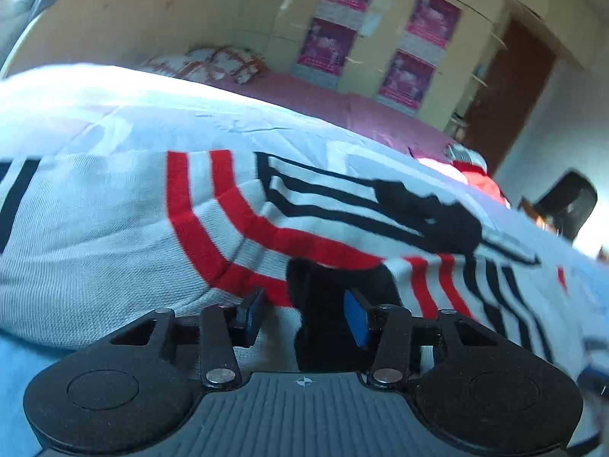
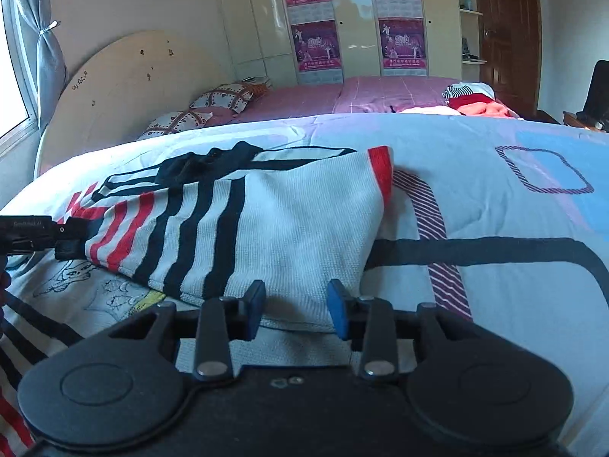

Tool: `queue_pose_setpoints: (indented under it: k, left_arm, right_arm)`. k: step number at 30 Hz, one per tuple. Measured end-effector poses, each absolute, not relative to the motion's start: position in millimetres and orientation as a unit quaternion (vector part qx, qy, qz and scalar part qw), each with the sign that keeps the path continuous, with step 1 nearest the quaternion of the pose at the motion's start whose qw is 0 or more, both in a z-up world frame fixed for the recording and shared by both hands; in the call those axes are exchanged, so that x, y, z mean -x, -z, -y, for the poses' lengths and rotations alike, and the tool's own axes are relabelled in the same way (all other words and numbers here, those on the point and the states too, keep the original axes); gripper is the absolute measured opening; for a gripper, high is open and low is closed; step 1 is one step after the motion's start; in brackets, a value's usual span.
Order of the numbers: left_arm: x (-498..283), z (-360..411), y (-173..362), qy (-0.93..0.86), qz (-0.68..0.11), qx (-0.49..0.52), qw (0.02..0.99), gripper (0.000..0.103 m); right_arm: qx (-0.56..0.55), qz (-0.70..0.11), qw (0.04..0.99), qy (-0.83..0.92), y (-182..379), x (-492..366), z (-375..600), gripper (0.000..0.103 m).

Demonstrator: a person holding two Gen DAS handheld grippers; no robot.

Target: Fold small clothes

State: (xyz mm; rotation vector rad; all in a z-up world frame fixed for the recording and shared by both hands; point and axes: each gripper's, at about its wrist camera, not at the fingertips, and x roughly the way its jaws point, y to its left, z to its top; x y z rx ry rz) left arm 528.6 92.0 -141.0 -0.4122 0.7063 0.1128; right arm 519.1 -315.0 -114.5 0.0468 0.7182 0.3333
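A small white knit sweater point(image 2: 289, 228) with red and black stripes lies on the patterned bedspread point(image 2: 495, 198). It fills the left wrist view point(image 1: 114, 228) too. My right gripper point(image 2: 297, 308) is open, with the sweater's white hem between its blue pads point(image 2: 337, 316). My left gripper point(image 1: 304, 312) is open, its pads point(image 1: 357, 320) either side of a red and black striped part of the sweater. The left gripper also shows at the left edge of the right wrist view point(image 2: 66, 238), against the sweater's striped end.
A pile of red and white clothes point(image 2: 472, 101) lies on the pink sheet point(image 2: 361, 95) further back. Patterned pillows point(image 2: 224, 99) sit by the round headboard point(image 2: 125, 91). A wardrobe with posters point(image 2: 357, 19) and a brown door point(image 2: 506, 34) stand behind.
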Motion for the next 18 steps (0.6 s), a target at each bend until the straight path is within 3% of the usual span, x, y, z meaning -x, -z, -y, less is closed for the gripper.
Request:
queue_pose_setpoints:
  k: [3,4,5,6,12,18]
  left_arm:
    - [-498.5,-101.7,130.9,-0.071,-0.315,0.237,0.916,0.05]
    - [-483.7,-106.2,128.5,-0.08,-0.311,0.238,0.917,0.055]
    - [-468.0,-111.3,127.3,-0.095,-0.307,0.235,0.917,0.068]
    - [-450.5,-119.9,127.4,-0.109,-0.302,0.233,0.918,0.074]
    - [-366.9,-216.6,143.1,-0.189,-0.262,0.319,0.891,0.074]
    - [-338.6,-313.6,165.3,-0.213,-0.21,0.426,0.854,0.072]
  right_arm:
    - [-0.041,-0.339,0.926,-0.163,105.4,-512.7,322.5,0.04]
    - [-0.049,-0.337,0.926,-0.162,103.3,-510.5,326.0,0.041]
    - [-0.057,-0.338,0.926,-0.16,102.4,-509.0,328.6,0.041]
    - [-0.066,-0.338,0.926,-0.155,101.3,-507.5,330.9,0.041]
    - [-0.11,-0.333,0.926,-0.141,92.5,-491.4,325.4,0.041]
    - [-0.123,-0.326,0.929,-0.125,79.7,-472.9,277.4,0.041]
